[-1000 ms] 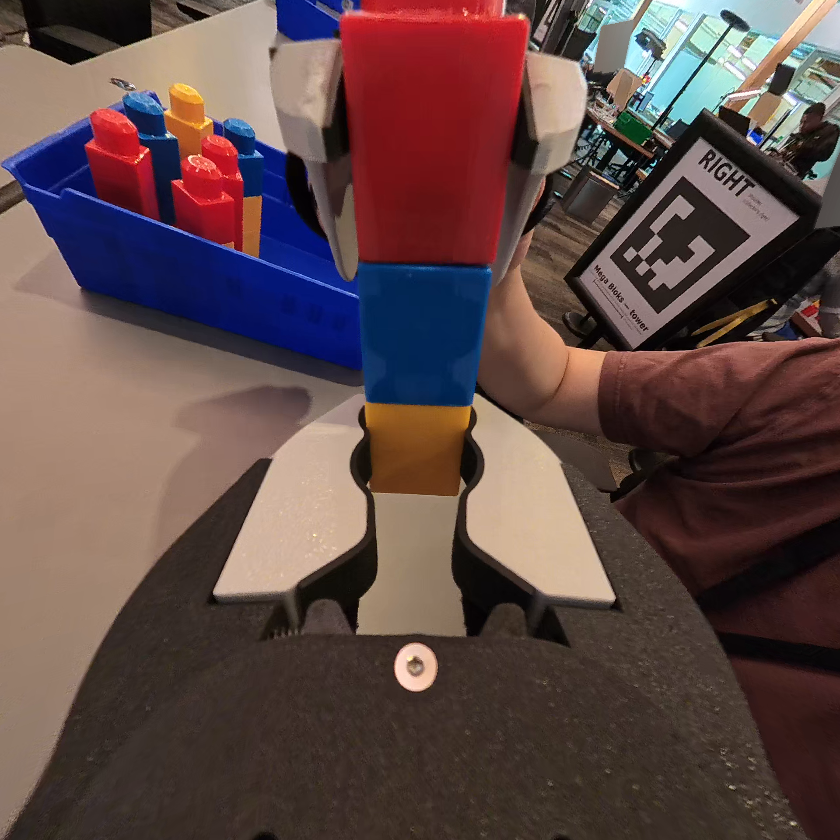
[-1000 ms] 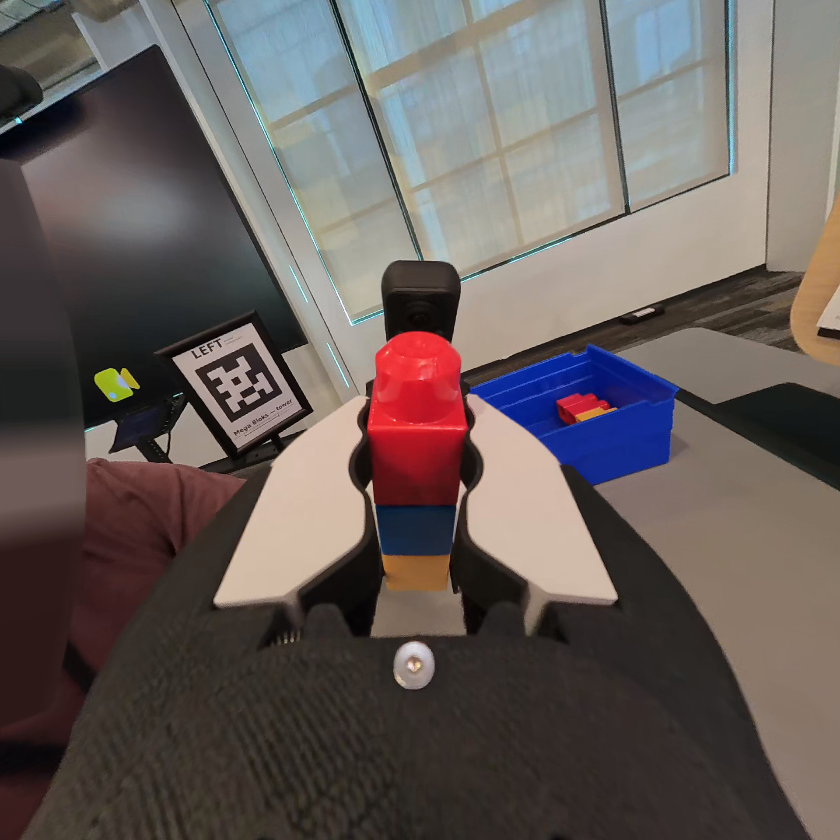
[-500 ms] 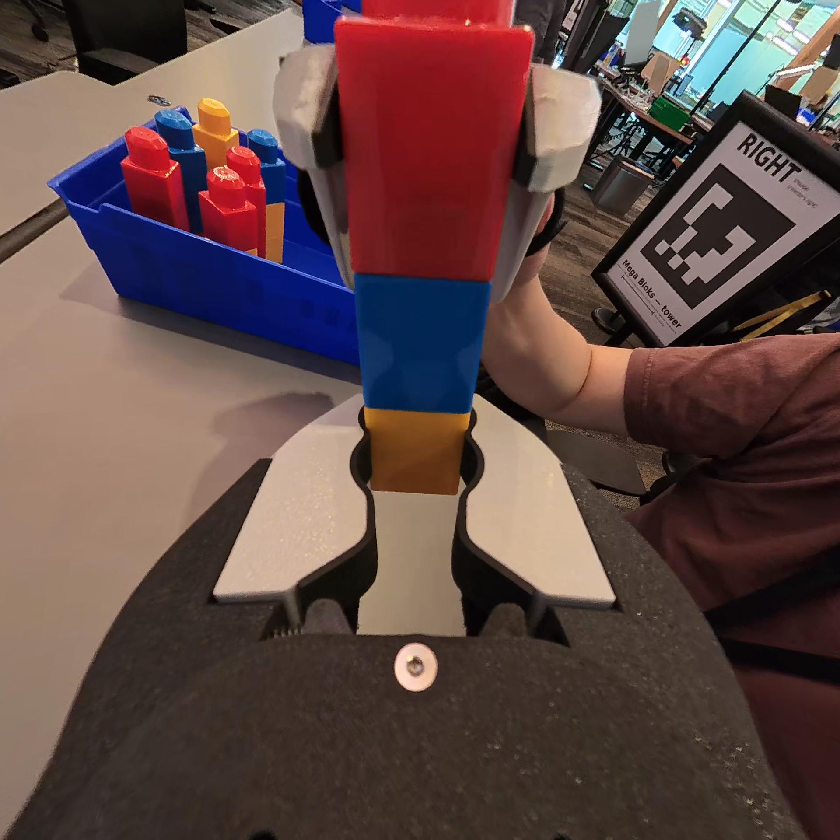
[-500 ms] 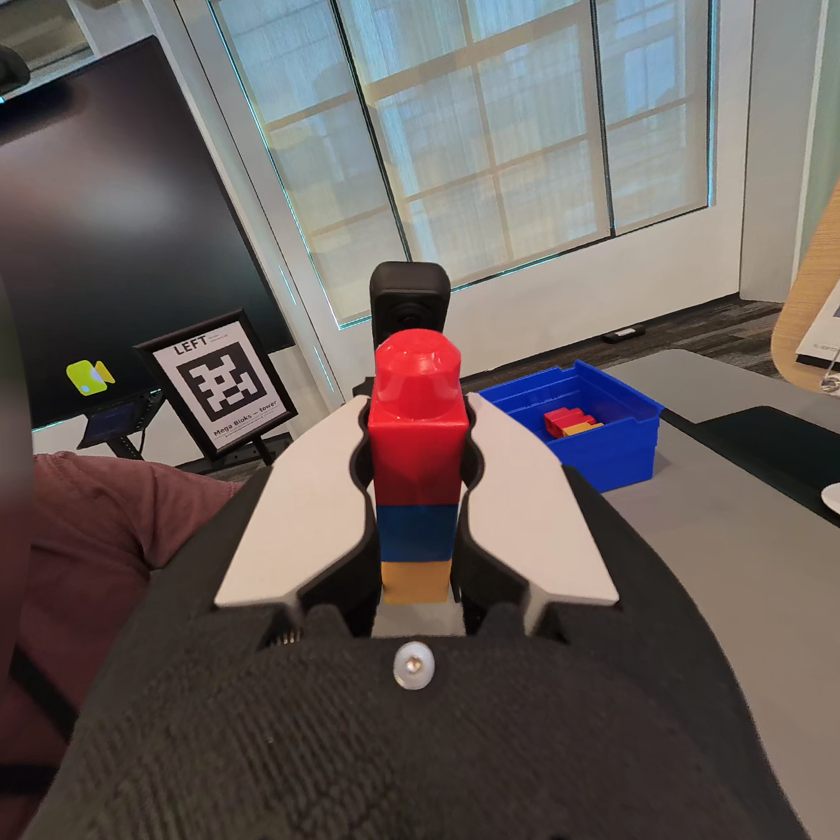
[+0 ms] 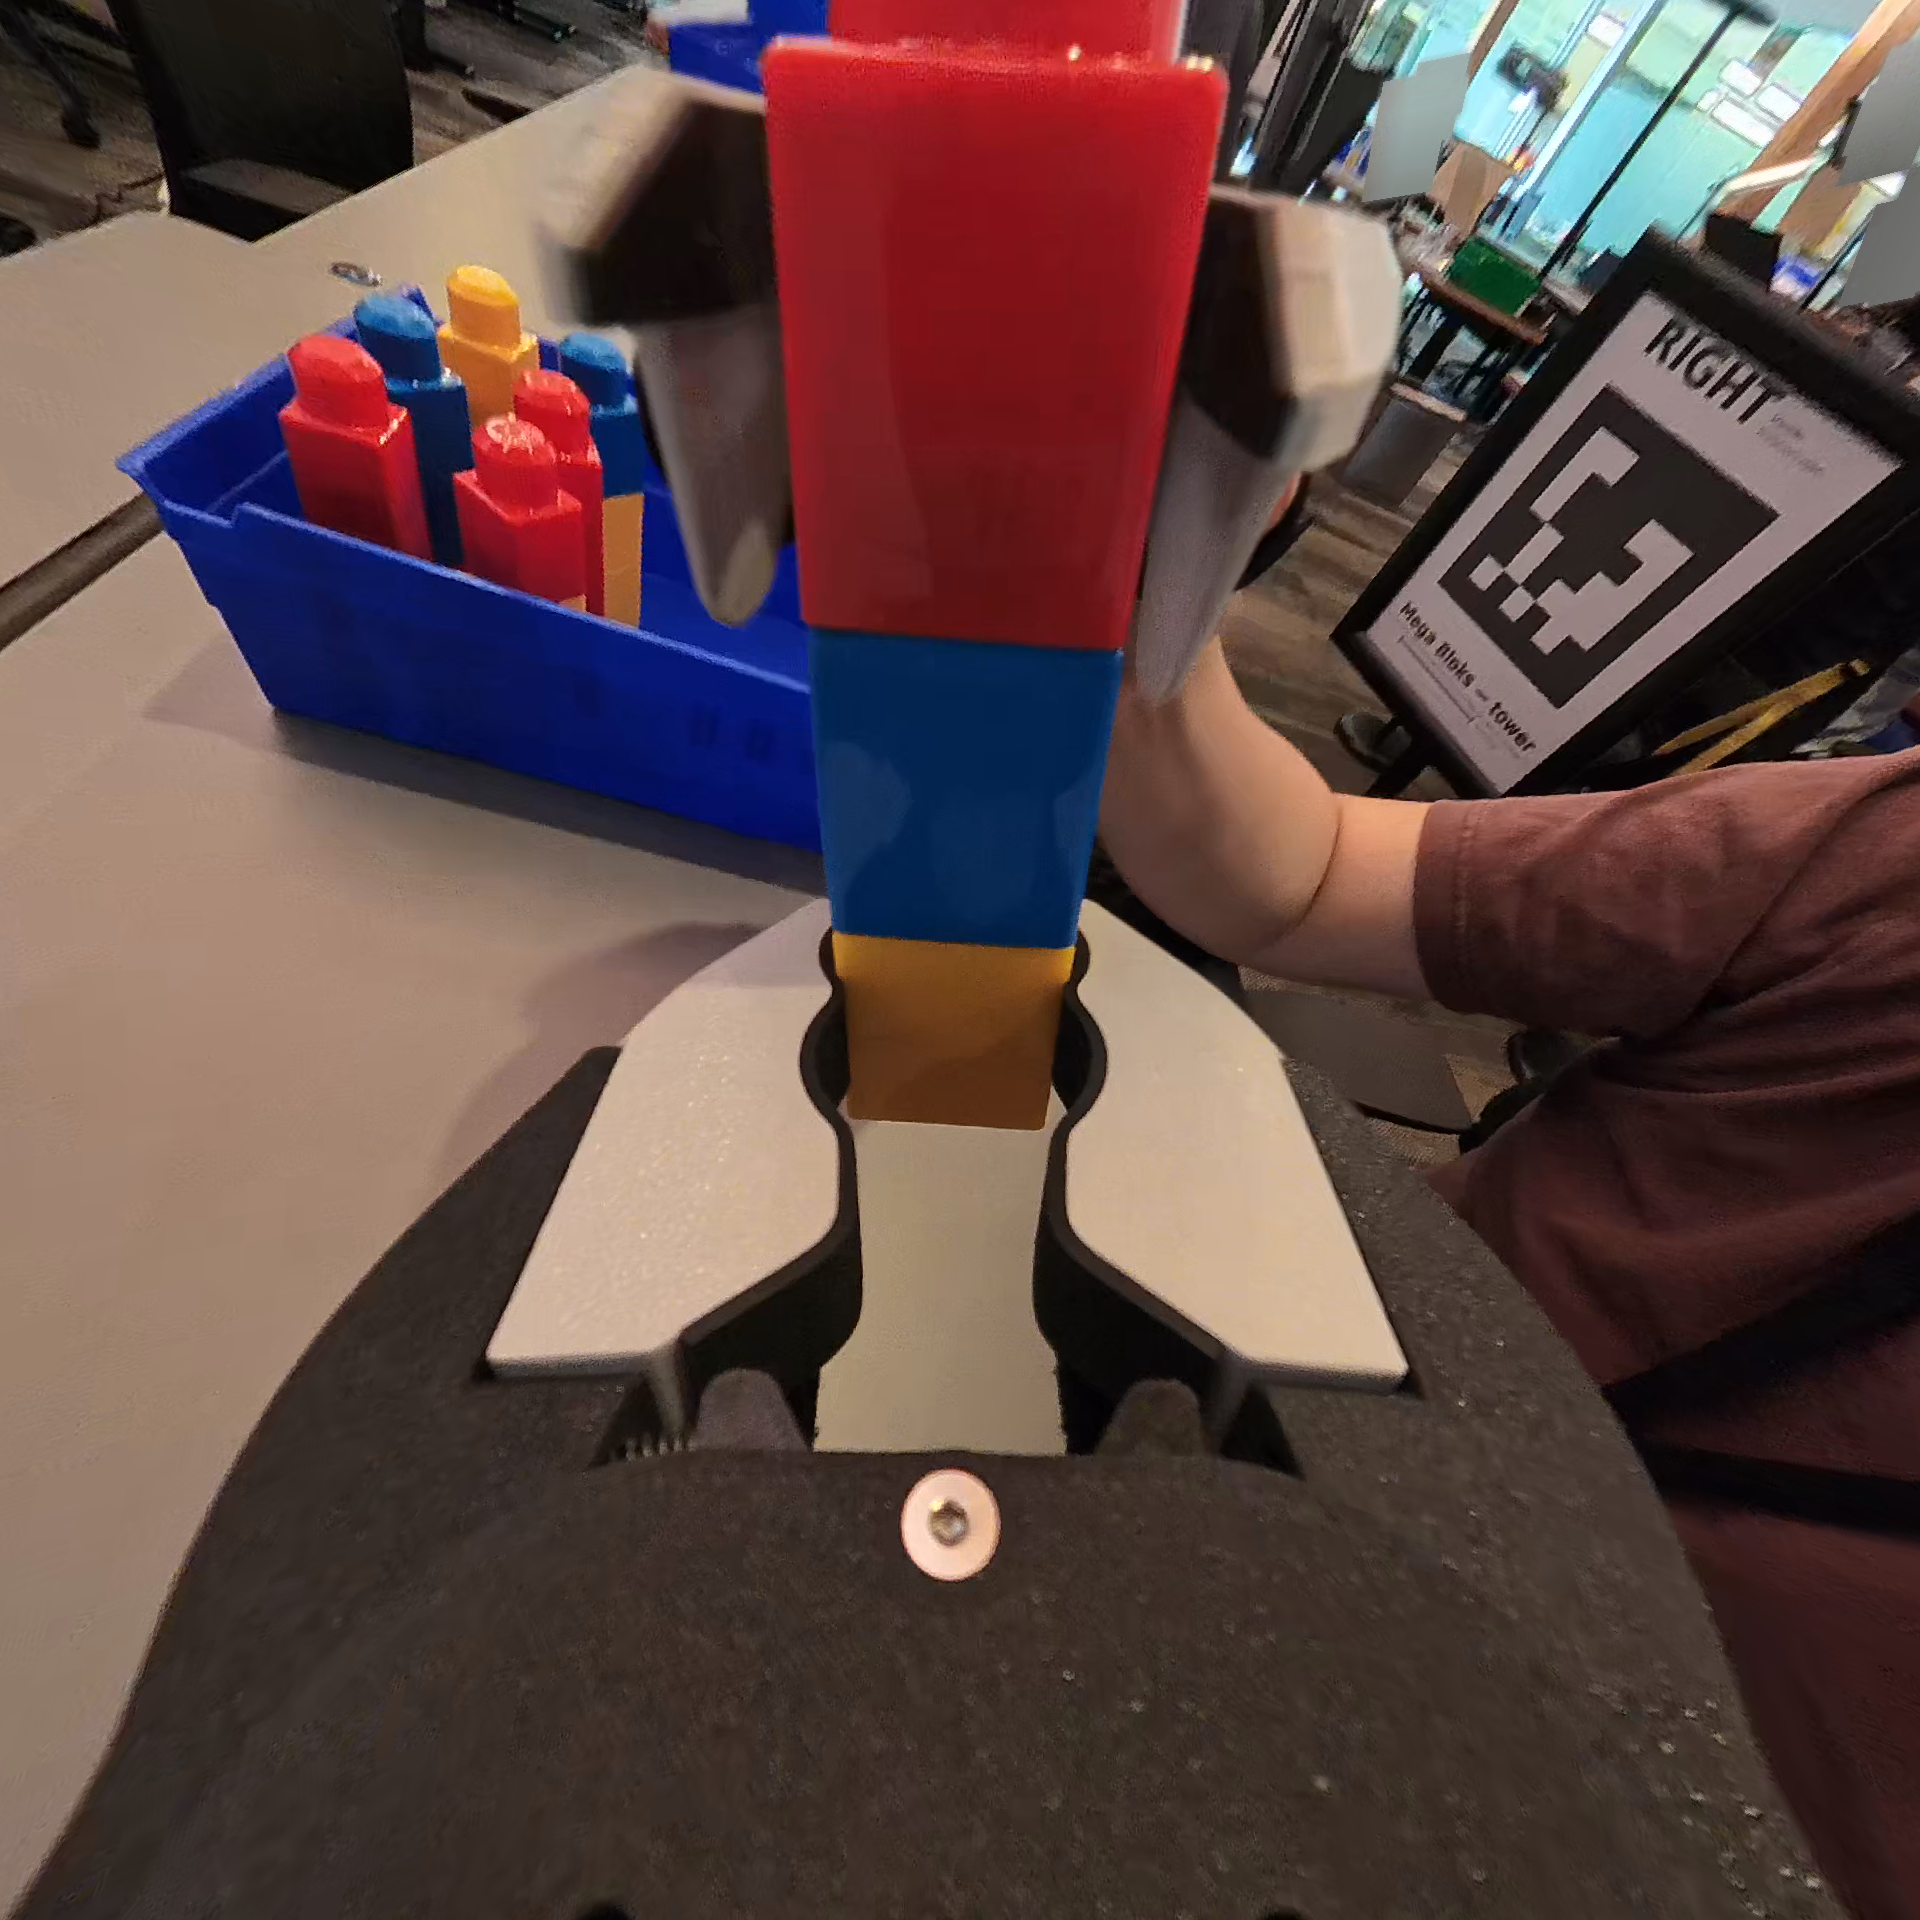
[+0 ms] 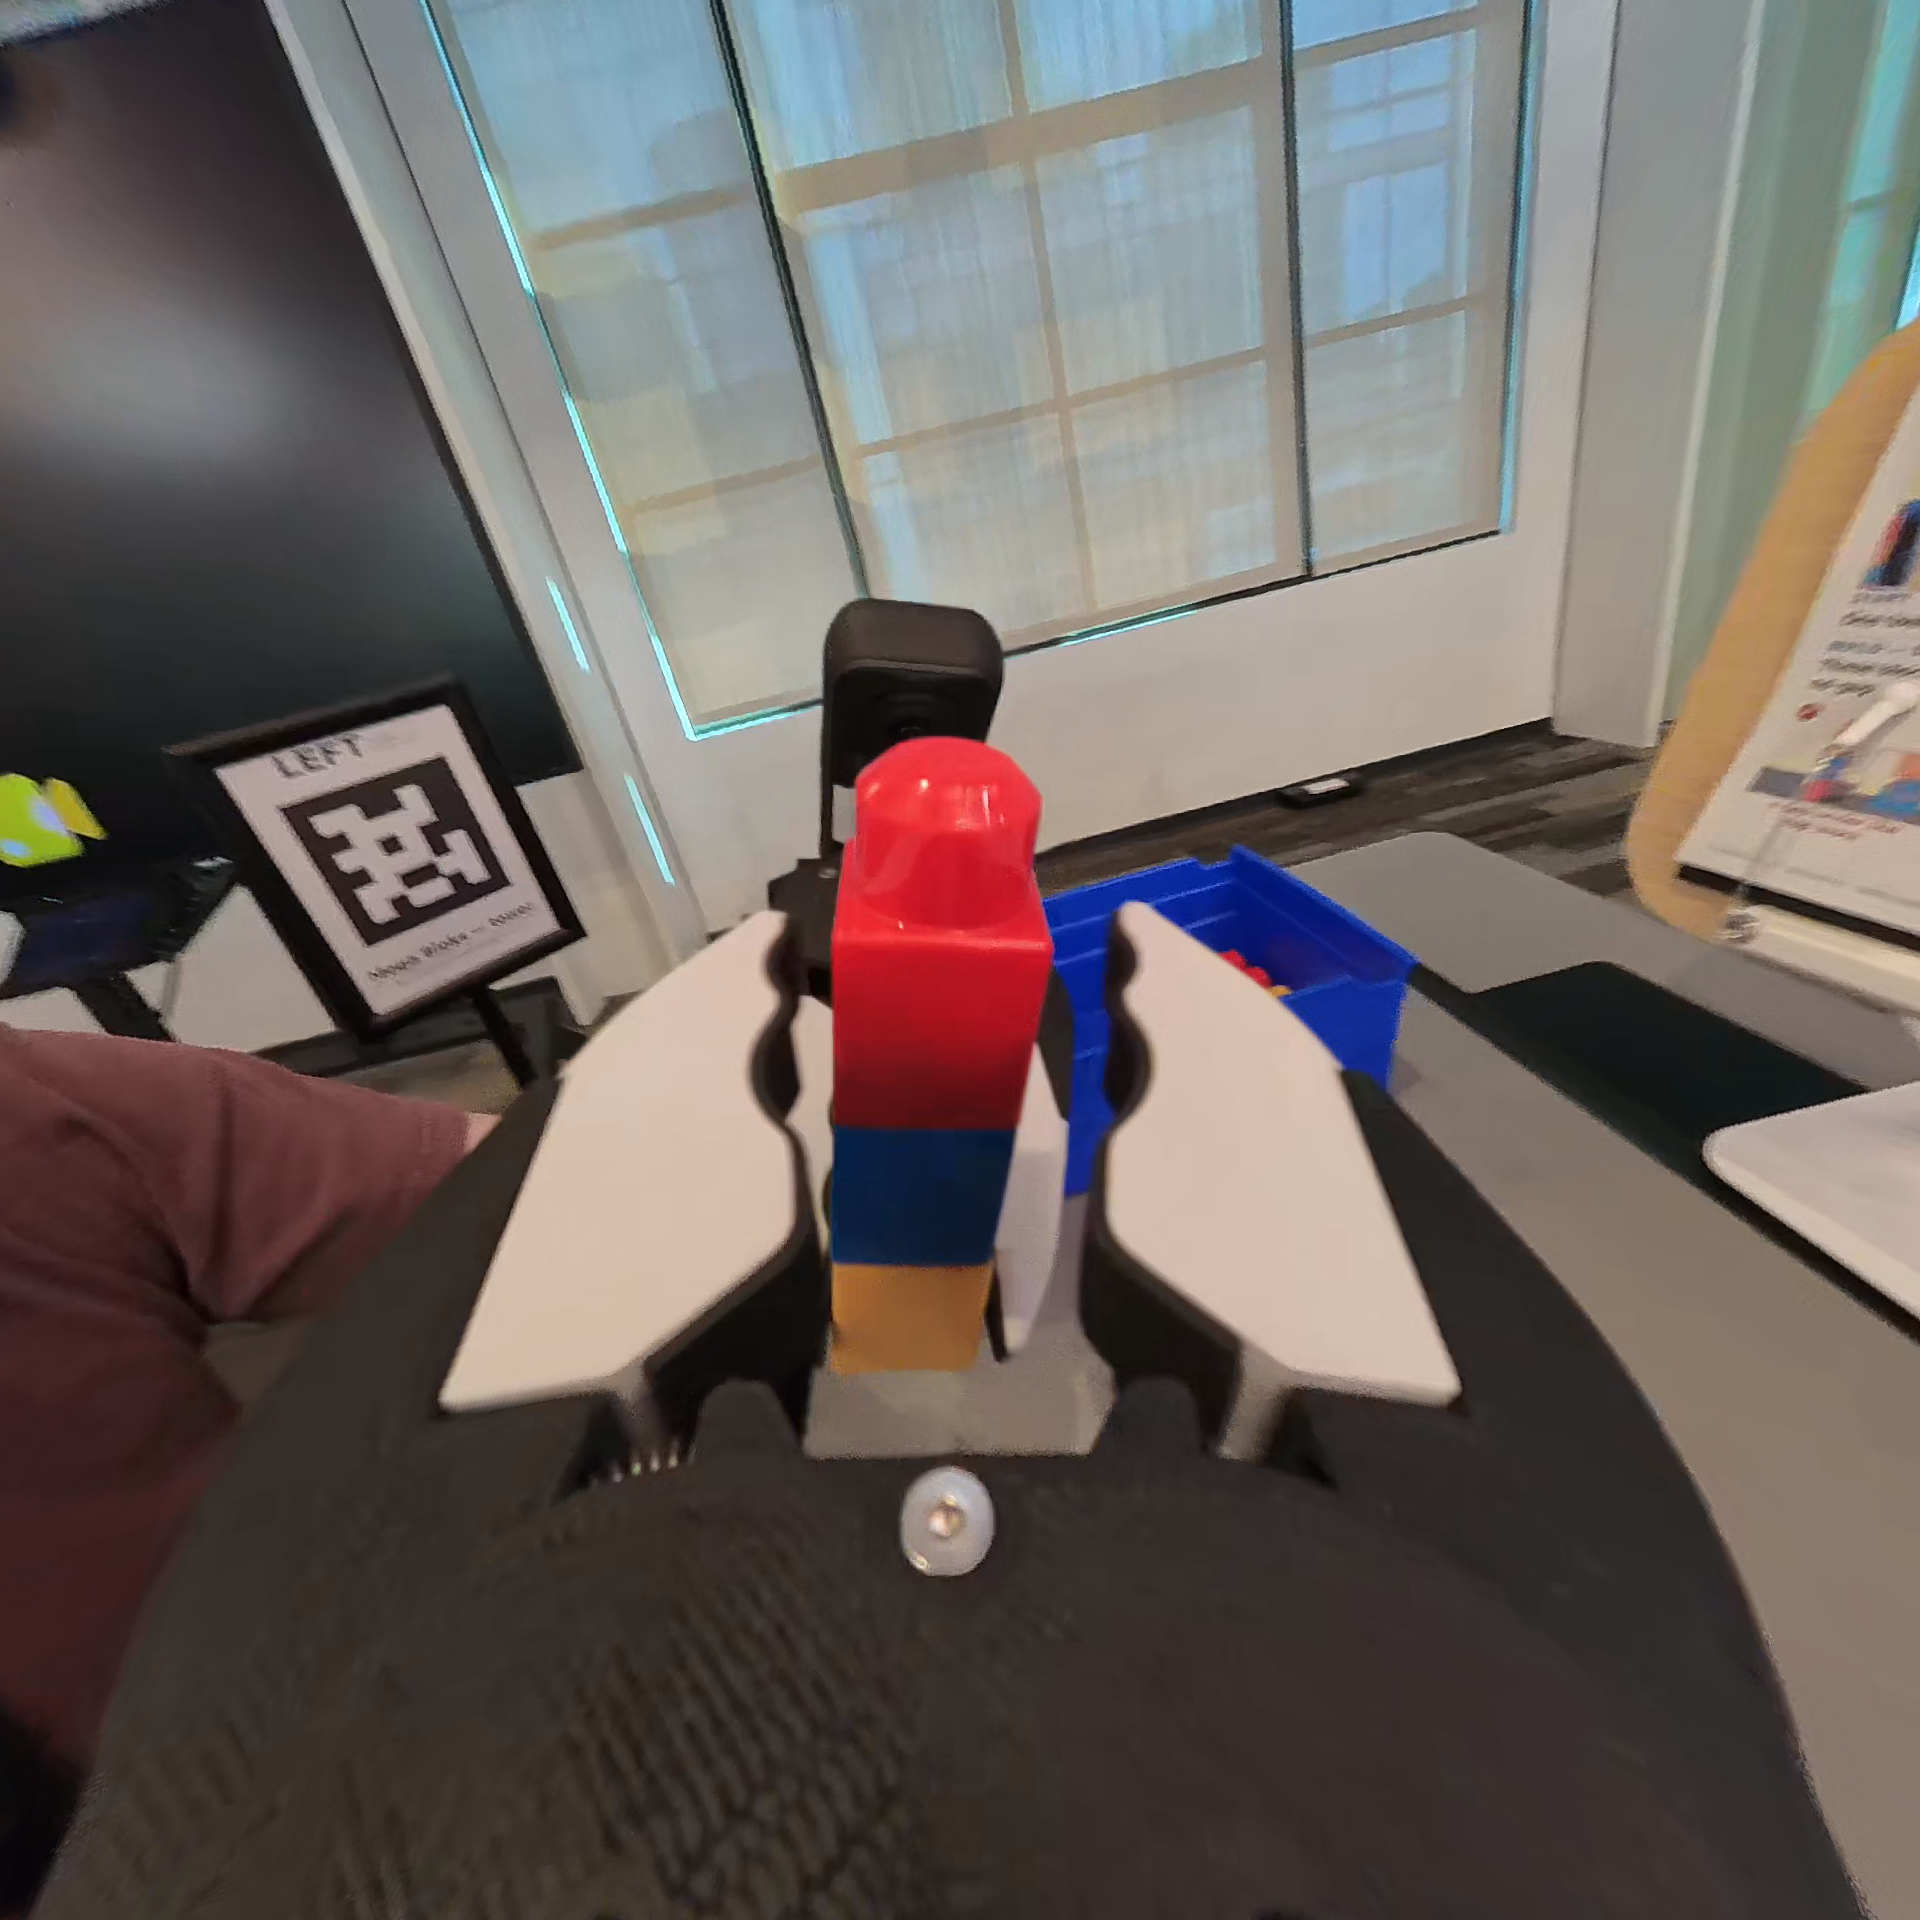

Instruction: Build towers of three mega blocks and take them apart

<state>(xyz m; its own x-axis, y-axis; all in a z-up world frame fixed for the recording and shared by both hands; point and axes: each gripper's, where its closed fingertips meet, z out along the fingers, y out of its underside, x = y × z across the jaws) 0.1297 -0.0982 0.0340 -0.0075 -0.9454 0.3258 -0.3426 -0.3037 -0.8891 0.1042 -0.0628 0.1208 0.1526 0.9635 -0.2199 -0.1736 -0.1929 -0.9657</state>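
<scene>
Grey table [image 5: 260,987] (office room), paned window [image 6: 1039,312].

Tower [image 5: 966,644] – red, blue, yellow; bin [image 5: 499,665] – blue.

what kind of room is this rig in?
Likely an office or lab set up for data collection: grey table, framed marker signs on stands, large window, blue bin of block towers.

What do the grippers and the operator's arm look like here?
Both grippers, left and right, have textured black foam-like bodies, flat pale grey fingers with wavy black inner pads, and a silver screw at centre. The person wears a short maroon sleeve.
</scene>
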